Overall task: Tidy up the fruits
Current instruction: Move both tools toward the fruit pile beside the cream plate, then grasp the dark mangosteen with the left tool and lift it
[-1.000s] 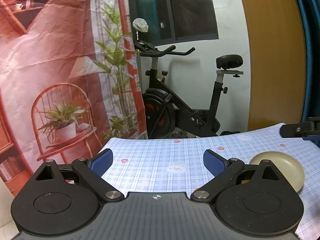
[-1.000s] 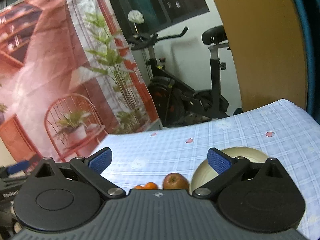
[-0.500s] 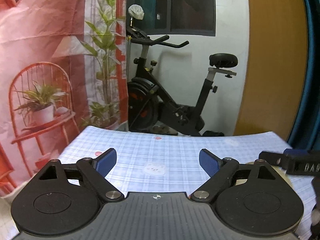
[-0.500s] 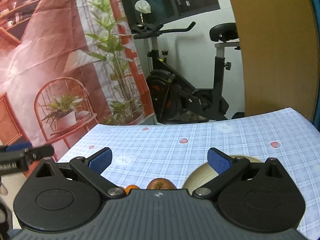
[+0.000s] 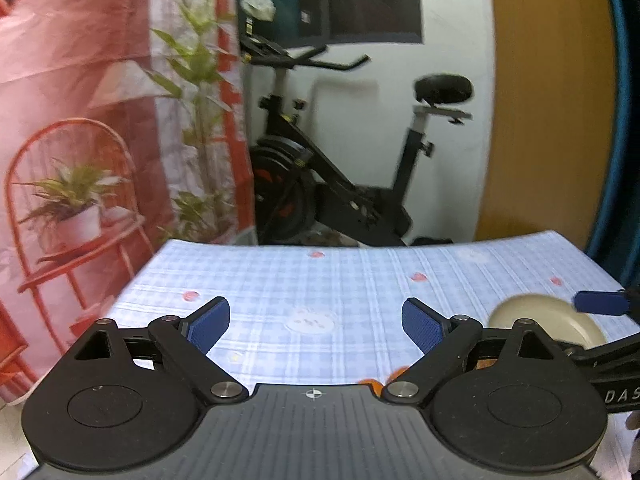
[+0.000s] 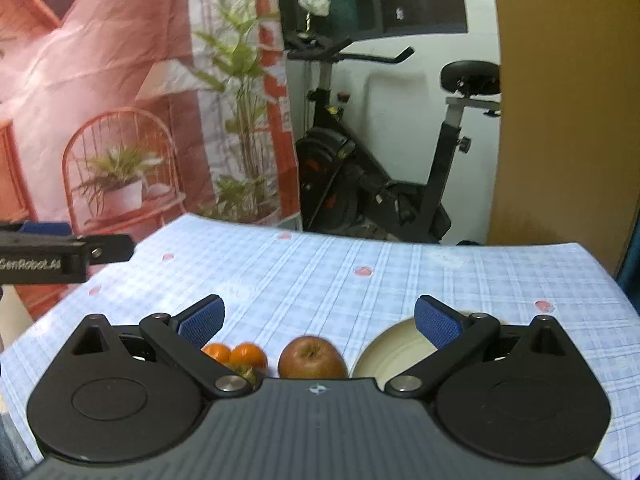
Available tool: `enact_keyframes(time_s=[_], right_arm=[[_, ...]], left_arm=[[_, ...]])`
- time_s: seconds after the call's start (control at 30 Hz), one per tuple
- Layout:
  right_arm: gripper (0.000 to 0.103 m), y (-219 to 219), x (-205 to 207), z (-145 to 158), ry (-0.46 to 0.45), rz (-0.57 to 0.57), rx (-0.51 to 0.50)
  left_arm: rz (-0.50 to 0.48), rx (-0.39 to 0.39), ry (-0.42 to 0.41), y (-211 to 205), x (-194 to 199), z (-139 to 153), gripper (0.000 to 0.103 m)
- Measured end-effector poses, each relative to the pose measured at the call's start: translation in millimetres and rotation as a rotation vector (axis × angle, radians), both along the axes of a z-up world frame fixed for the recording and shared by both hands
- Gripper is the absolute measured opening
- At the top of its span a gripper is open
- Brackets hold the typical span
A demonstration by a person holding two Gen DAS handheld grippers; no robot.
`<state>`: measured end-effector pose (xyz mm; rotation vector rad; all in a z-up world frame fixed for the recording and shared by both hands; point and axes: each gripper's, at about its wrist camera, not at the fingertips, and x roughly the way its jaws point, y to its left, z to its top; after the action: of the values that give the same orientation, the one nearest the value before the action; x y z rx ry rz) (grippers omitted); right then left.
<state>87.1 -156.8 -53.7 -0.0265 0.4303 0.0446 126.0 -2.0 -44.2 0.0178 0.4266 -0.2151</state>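
Observation:
In the right wrist view a red-brown apple (image 6: 312, 356) and two small oranges (image 6: 236, 354) lie on the blue checked tablecloth (image 6: 340, 272), just in front of my open, empty right gripper (image 6: 318, 320). A cream plate (image 6: 394, 354) sits right of the apple, partly behind the right finger. In the left wrist view my left gripper (image 5: 316, 324) is open and empty above the cloth; the plate (image 5: 548, 316) is at its right and a bit of orange fruit (image 5: 370, 384) peeks out at the gripper body. The right gripper's blue fingertip (image 5: 600, 303) shows over the plate.
An exercise bike (image 6: 380, 184) stands beyond the table's far edge. A red printed backdrop (image 6: 100, 100) hangs at the left, a wooden door (image 6: 560, 100) at the right. The left gripper's finger (image 6: 60, 256) shows at the left of the right wrist view.
Both grippers have shifted and tilted down toward the table; the apple and oranges show more fully in the right view. Both stay open and empty.

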Motion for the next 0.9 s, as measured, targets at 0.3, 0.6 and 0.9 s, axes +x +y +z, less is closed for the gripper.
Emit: enact_keyframes(time_s=[0.3, 0.6, 0.9], right_arm=[[0.083, -4.4, 7.8, -29.5, 0.130, 0.056, 0.077], [0.057, -7.9, 18.7, -52.6, 0.247, 0.123, 0.181], [0.057, -10.1, 33.7, -63.3, 0.310, 0.130, 0.276]], left_arm=[[-0.151, -0.017, 0.044, 1.3, 9.1, -28.8, 0.087], [-0.306, -0.071, 0.229, -11.6, 19.5, -59.8, 0.055], [-0.372, -0.159, 0.381, -7.6, 24.3, -66.7, 0.055]])
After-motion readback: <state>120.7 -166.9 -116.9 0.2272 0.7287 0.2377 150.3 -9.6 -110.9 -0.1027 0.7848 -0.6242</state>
